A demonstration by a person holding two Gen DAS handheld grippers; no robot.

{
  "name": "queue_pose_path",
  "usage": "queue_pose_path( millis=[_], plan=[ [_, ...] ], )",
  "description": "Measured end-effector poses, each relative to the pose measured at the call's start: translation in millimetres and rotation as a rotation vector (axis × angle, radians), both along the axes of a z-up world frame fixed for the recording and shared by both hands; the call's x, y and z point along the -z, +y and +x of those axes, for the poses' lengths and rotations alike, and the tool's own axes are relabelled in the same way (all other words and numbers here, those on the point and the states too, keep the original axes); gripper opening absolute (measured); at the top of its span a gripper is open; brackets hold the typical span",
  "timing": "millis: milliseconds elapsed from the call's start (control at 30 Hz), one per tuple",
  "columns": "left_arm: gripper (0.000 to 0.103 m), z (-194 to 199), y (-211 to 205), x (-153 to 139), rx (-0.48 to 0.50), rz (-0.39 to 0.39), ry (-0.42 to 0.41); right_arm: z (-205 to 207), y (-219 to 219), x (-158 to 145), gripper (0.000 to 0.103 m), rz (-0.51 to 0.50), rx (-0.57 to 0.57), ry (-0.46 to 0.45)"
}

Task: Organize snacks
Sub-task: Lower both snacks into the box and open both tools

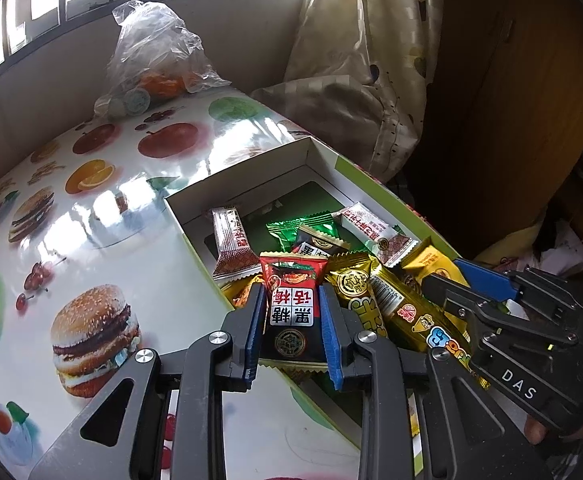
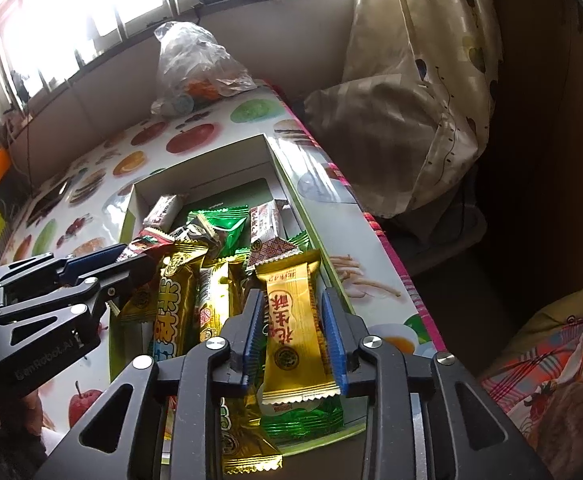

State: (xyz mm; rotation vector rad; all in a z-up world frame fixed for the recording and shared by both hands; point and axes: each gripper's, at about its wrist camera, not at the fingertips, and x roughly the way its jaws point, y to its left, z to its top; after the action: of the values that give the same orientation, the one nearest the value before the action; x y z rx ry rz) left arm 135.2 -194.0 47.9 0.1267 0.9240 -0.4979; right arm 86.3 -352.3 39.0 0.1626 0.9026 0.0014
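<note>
- Box (image 1: 319,152): open cardboard tray with white inner walls and a green rim, lying on a table (image 1: 103,248) covered with a cloth printed with fruit and burgers; it holds a heap of wrapped snacks.
- Left gripper (image 1: 291,320): blue pads stand on either side of a red-and-black packet (image 1: 291,304) at the near end of the box. The pads lie against the packet's edges; the grasp appears light.
- Right gripper (image 2: 293,336): jaws straddle a gold packet (image 2: 295,332) that rests on the heap near the box's right wall. The pads stand just beside the wrapper, with small gaps showing, so the claw reads as released.
- Other snacks: gold bars (image 2: 175,300), green packets (image 2: 223,224) and white-and-red bars (image 1: 231,240), all inside the box.
- Plastic bag (image 1: 155,52): at the table's far edge, below a window.
- Curtain (image 2: 419,80): hangs to the right of the table.
</note>
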Motion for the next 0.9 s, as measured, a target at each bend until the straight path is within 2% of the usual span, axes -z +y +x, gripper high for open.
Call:
queue_pose_path(
  millis=[167,567,900],
  plan=[
    [0.033,-2,2,0,-0.006,0.002,-0.003,-3,0,-2,0.034,-0.006,0.006,-0.007],
    [0.033,-18,10,-15,-0.031,-0.012,-0.036,-13,6,-14,0.045,-0.023,0.014,-0.037],
    [0.033,-44,27,-30,-0.105,0.003,-0.113,-30,17,-23,0.047,-0.038,0.005,-0.068]
  ],
)
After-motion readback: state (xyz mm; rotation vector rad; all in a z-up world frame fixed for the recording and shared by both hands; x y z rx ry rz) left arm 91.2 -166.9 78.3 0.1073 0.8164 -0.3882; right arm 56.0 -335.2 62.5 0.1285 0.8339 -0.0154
